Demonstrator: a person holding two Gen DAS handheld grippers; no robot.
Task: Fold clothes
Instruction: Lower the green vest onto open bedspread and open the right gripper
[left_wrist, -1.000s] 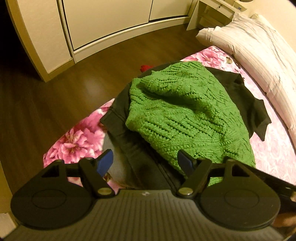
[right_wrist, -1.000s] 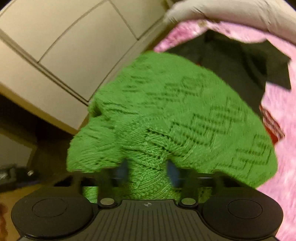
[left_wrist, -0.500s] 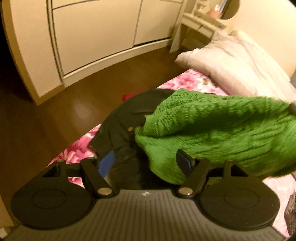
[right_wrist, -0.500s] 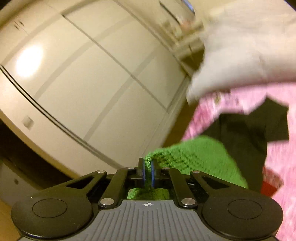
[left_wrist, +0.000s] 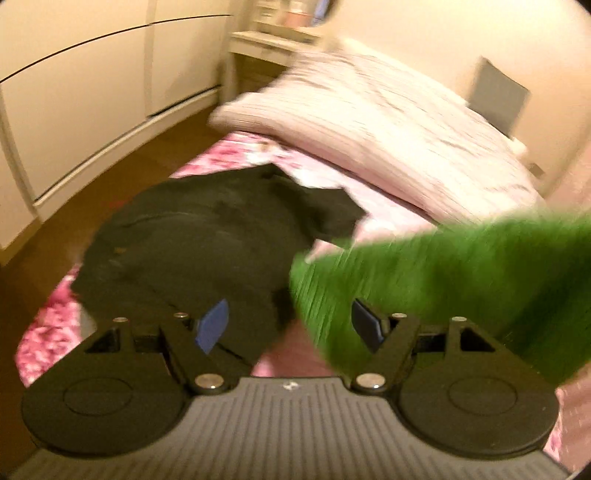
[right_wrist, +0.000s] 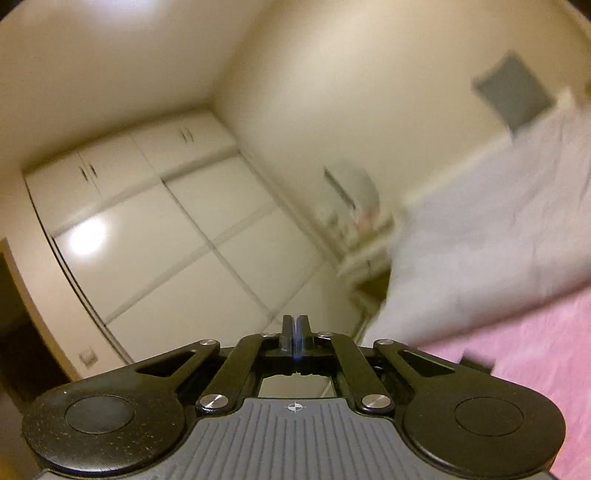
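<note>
Green knit (left_wrist: 461, 273) hangs blurred off right of the spread-fingered left gripper (left_wrist: 291, 325), nearer the pinched-together right gripper (right_wrist: 294, 328), whose hold is unseen.

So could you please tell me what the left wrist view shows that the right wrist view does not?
Only the left wrist view shows the clothes: a black garment lying on the bed and the blurred green sweater at the right, plus the open left gripper and brown floor. Only the right wrist view shows the right gripper, fingers pressed together, with no fabric visible between them, and the wardrobe's upper doors. Both share the pale duvet, the pink sheet, the grey wall panel and the wardrobe.
</note>
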